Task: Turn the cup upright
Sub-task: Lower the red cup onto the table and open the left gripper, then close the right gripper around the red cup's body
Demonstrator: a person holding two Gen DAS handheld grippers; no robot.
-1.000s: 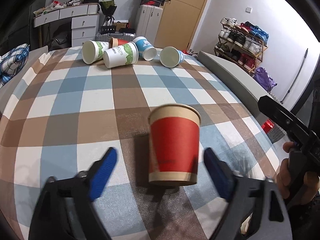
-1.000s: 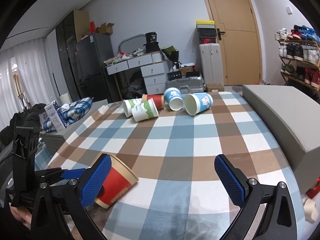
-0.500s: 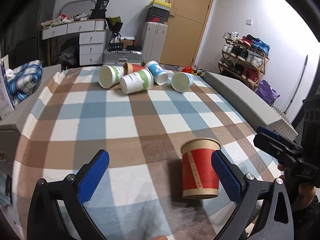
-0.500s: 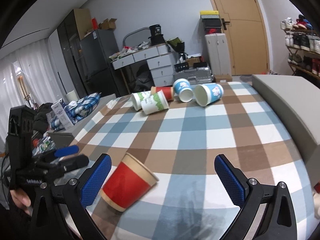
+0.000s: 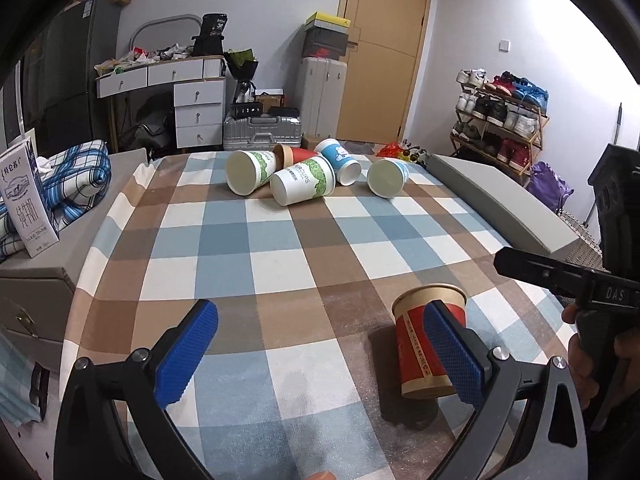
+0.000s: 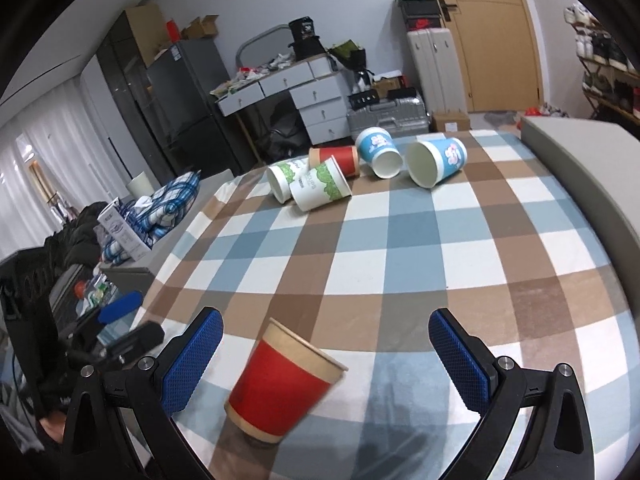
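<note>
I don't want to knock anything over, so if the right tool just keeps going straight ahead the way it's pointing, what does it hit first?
Probably the upright red cup. It stands low between the open right tool's fingers, nearer the left one. Depth is unclear; beyond it there is only checked tablecloth until the far cups.

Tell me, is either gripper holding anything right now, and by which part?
Nothing is held. The left gripper and right gripper are both open, and the red cup stands free and upright on the checked tablecloth.

A blue finger (image 5: 452, 354) hides part of the red cup (image 5: 416, 348); its print is unreadable.
</note>
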